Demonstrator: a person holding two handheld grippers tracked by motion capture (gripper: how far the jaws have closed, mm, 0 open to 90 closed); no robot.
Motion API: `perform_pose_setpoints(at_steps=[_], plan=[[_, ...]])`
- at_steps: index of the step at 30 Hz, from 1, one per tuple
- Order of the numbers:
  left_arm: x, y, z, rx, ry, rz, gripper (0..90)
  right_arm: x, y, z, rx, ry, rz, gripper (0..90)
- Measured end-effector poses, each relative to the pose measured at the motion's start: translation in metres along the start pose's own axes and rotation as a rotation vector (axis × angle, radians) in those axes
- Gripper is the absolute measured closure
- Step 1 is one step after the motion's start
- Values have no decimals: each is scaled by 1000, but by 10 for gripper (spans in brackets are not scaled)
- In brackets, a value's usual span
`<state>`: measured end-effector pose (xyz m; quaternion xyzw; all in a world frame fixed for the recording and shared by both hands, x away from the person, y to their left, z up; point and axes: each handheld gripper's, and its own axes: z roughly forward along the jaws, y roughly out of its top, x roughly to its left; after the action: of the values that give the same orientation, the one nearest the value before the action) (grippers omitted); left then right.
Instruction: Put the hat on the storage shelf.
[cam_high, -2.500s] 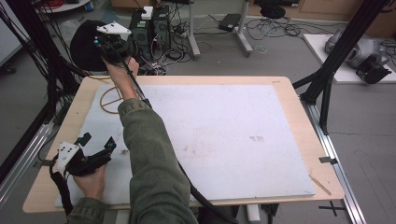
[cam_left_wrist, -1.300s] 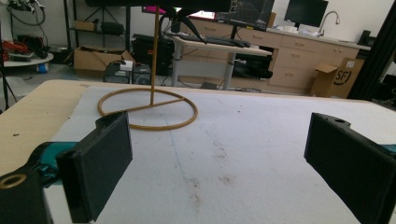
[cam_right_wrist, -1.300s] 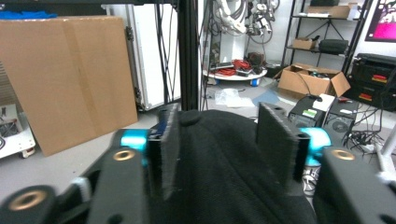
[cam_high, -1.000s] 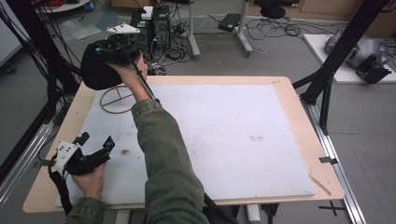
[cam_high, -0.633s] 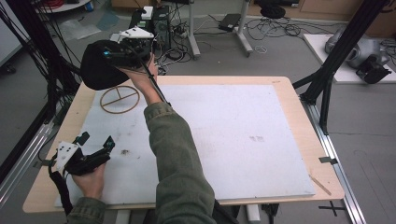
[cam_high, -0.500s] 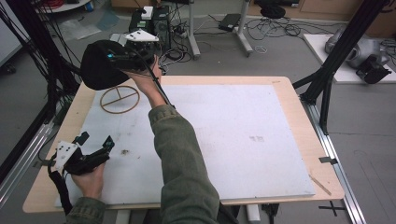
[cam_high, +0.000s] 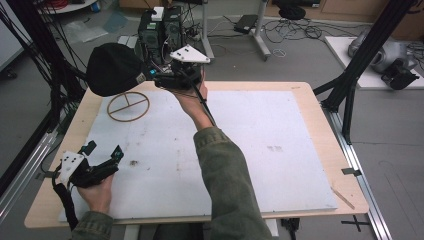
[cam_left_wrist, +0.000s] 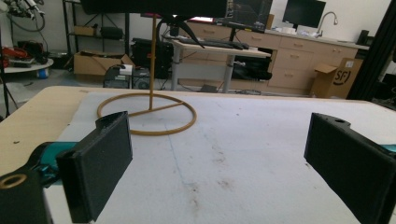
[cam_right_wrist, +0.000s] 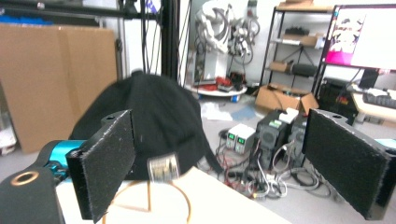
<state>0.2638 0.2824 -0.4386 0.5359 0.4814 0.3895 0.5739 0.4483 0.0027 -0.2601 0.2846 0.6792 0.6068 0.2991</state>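
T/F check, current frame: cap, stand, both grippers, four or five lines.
1. The black cap sits on top of the gold wire stand. True.
2. The right gripper is shut on the cap. False: its jaws stand apart, with the cap beyond them.
3. The left gripper is open near the table's front left. True.
4. The stand's ring base rests on bare wood. False: it lies on the white mat.

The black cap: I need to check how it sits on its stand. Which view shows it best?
The right gripper view: the black cap fills the centre, perched above the stand's ring. The high view shows its crown from above; the left gripper view shows just its lower edge.
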Motion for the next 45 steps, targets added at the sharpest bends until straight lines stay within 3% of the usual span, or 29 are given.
perform_pose_setpoints(at_steps=[8, 10, 17, 22, 29, 36, 45], plan=[[-2, 0, 1, 1, -5, 3, 80, -18, -19, -39, -1, -16, -1, 93], [-2, 0, 0, 1, -2, -1, 80, -24, -31, -57, -2, -34, 1, 93], [-6, 0, 2, 3, -18, 7, 80, -30, -46, -83, 3, -50, -14, 93], [-8, -1, 3, 5, -26, 7, 80, -33, -54, -110, -57, -108, -26, 94], [-9, 0, 2, 3, -28, 10, 80, -40, -63, -135, -82, -166, -37, 94], [-10, -1, 3, 6, -30, 19, 80, -63, -87, -171, -75, -259, -5, 94], [-11, -1, 2, 10, -28, 29, 80, -76, -113, -208, -69, -329, 36, 95]])
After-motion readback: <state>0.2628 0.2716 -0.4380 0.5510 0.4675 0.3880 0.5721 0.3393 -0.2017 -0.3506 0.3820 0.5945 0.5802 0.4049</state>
